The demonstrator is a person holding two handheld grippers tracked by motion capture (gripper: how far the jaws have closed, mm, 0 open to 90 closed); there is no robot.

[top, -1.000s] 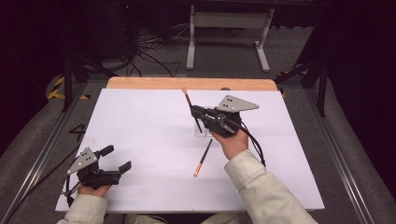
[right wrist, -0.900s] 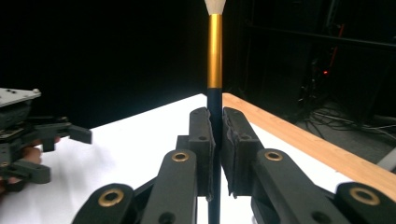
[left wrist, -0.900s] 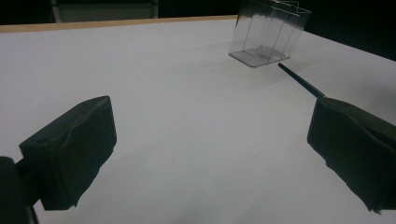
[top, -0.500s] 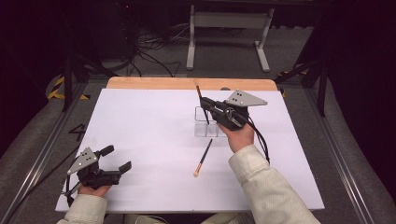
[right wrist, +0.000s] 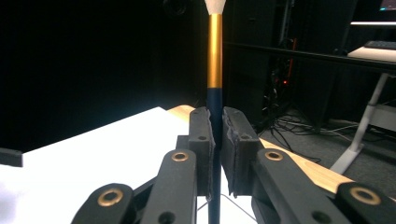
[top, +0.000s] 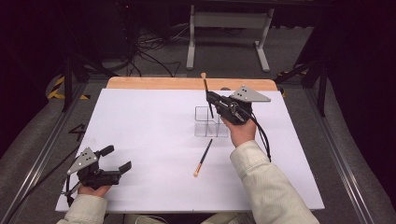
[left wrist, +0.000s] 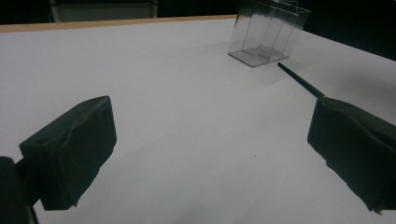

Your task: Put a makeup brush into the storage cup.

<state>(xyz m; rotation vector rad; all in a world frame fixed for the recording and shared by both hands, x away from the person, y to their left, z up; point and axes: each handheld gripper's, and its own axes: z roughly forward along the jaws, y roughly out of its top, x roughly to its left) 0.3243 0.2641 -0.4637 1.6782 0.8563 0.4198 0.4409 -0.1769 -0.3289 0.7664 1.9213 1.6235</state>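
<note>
White table, right gripper jaws pinching upright brush, left gripper jaws spread.

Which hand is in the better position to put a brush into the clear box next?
Right. The right gripper already clamps an upright brush directly above the clear box. The left gripper is open, empty and far from it.

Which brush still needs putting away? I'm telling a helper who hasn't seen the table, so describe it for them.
Start at the white table and find the clear box near its far edge. Just in front of that box, a brush lies flat on the white surface. The other brush stands upright, clamped in the right tool over the box.
</note>
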